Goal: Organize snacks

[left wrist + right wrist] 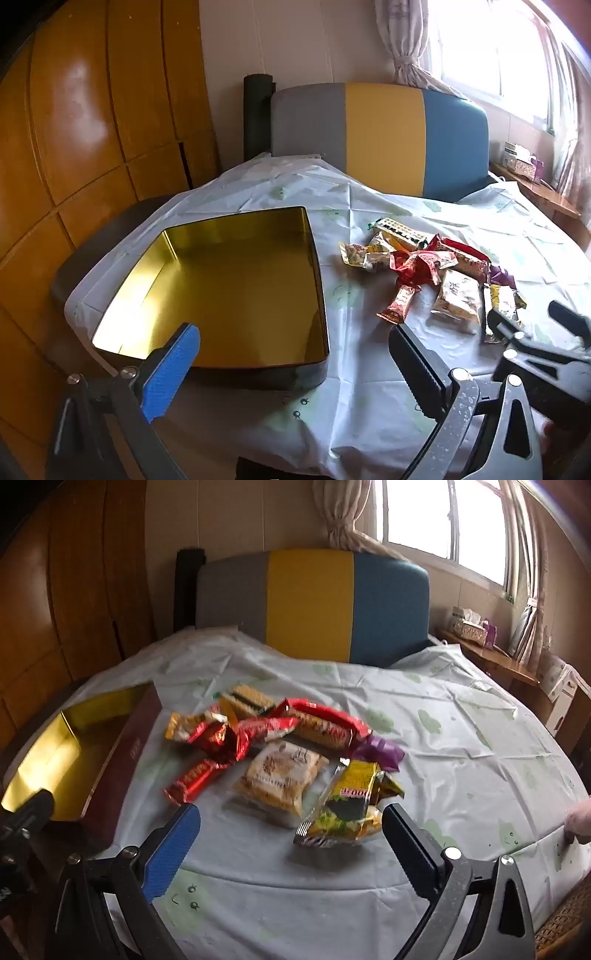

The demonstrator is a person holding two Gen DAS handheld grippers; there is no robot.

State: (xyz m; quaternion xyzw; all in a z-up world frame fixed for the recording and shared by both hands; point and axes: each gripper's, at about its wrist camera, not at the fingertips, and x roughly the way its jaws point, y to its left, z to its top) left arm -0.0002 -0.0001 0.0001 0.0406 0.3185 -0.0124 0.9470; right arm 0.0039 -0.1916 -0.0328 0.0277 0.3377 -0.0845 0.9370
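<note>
A square tin (229, 291) with a gold inside sits empty on the left of the table; its dark red wall (122, 760) shows in the right wrist view. A heap of wrapped snacks (424, 269) lies to its right: red packets (258, 731), a pale biscuit pack (279, 781) and a yellow-green packet (347, 812). My left gripper (291, 350) hangs open over the tin's near right corner, holding nothing. My right gripper (291, 830) is open just short of the yellow-green packet, nothing between its fingers. The right gripper (535, 332) also shows at the left wrist view's right edge.
A pale plastic cloth (443, 738) covers the table. A chair back (314, 602) in grey, yellow and blue stands at the far edge. A wooden wardrobe (74, 147) is on the left, a shelf with a tissue box (471, 629) under the window. A hand (578, 821) rests at the table's right edge.
</note>
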